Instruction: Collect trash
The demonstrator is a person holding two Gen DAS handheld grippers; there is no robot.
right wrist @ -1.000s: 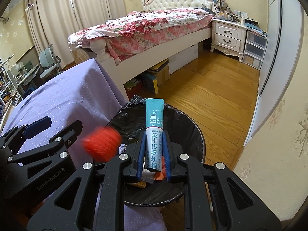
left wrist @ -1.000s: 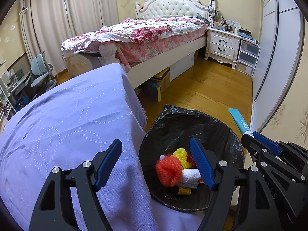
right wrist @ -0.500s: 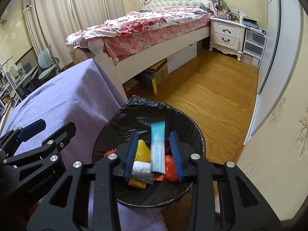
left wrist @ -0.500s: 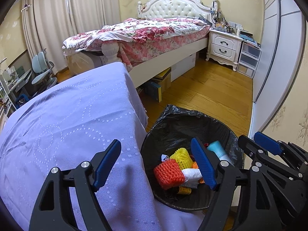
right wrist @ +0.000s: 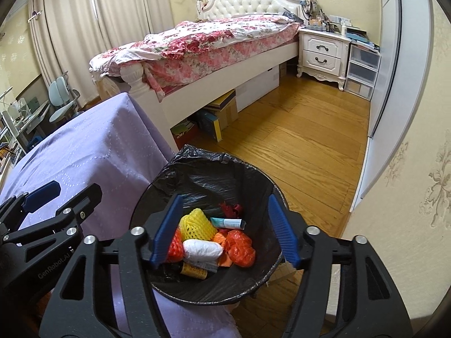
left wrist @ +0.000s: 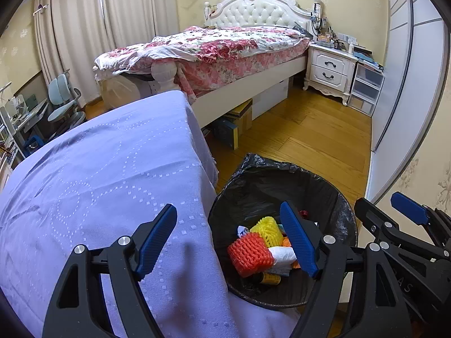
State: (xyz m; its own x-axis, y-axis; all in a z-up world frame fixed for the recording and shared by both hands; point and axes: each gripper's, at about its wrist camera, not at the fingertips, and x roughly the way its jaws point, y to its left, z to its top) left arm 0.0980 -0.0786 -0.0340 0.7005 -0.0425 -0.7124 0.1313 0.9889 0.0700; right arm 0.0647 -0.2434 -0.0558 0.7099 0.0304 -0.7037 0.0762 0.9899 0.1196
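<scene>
A bin with a black liner (left wrist: 265, 180) (right wrist: 214, 169) stands on the floor beside the purple-clothed table (left wrist: 93, 174). In it lie an orange foam net (left wrist: 249, 253), a yellow foam net (right wrist: 196, 224), a white wad (right wrist: 201, 249), an orange bag (right wrist: 239, 248) and a teal tube (right wrist: 227, 222). My left gripper (left wrist: 229, 238) is open and empty, straddling the table edge and the bin's rim. My right gripper (right wrist: 224, 231) is open and empty above the bin.
A bed with a floral cover (left wrist: 222, 48) stands behind, with boxes (left wrist: 234, 124) under it. A white nightstand (left wrist: 328, 70) and plastic drawers (left wrist: 366, 87) are at the back right. Wooden floor (left wrist: 310, 138) lies beyond the bin. A wall (right wrist: 408, 169) is close on the right.
The right gripper opened and dropped the teal tube into the bin. The orange foam net fell from the left gripper and settled in the bin. Both grippers have lifted slightly.
</scene>
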